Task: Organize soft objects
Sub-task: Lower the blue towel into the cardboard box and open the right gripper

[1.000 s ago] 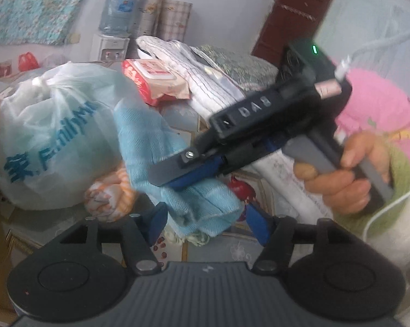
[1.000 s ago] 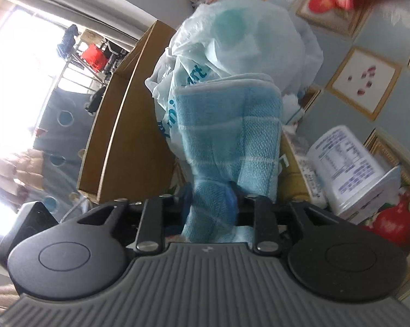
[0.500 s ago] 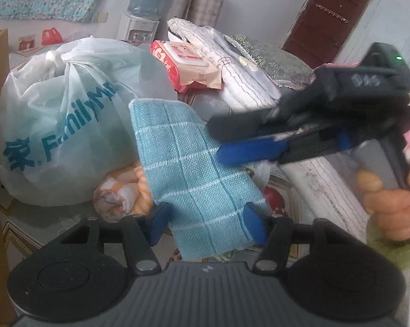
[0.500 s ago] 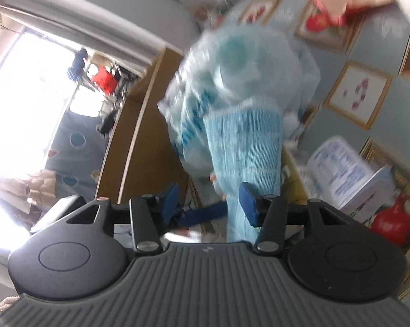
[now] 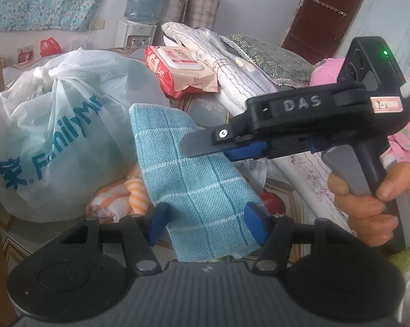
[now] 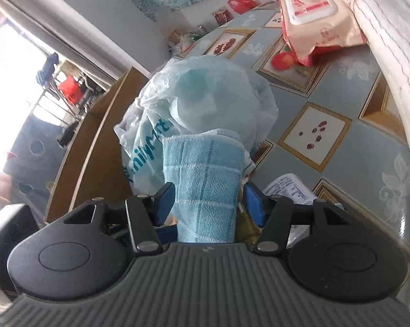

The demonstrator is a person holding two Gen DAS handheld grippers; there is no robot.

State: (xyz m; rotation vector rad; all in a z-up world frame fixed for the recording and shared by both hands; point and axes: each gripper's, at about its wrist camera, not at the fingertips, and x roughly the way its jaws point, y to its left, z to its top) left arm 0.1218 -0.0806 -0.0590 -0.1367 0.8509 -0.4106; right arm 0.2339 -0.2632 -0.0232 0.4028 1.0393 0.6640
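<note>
A folded light-blue checked towel (image 5: pixel 194 179) lies between the open fingers of my left gripper (image 5: pixel 207 224), leaning on a white FamilyMart plastic bag (image 5: pixel 57 136). The same towel (image 6: pixel 205 185) stands between the open blue pads of my right gripper (image 6: pixel 209 203); the pads stand beside it, apart from the cloth. In the left wrist view the right gripper's body (image 5: pixel 308 125) hovers over the towel from the right, held by a hand (image 5: pixel 374 204). An orange-and-white striped cloth (image 5: pixel 117 199) lies under the bag's edge, left of the towel.
A red wet-wipes pack (image 5: pixel 183 70) and a white quilted bundle (image 5: pixel 232 65) lie behind on the patterned tablecloth (image 6: pixel 341 103). A brown cardboard box wall (image 6: pixel 96 136) stands left of the bag. A printed packet (image 6: pixel 289 188) lies right of the towel. Pink fabric (image 5: pixel 327 73) is at far right.
My right gripper, shut on the towel a second ago, has opened and let it go. The towel now rests within my left gripper's open fingers. The right gripper has drawn back slightly.
</note>
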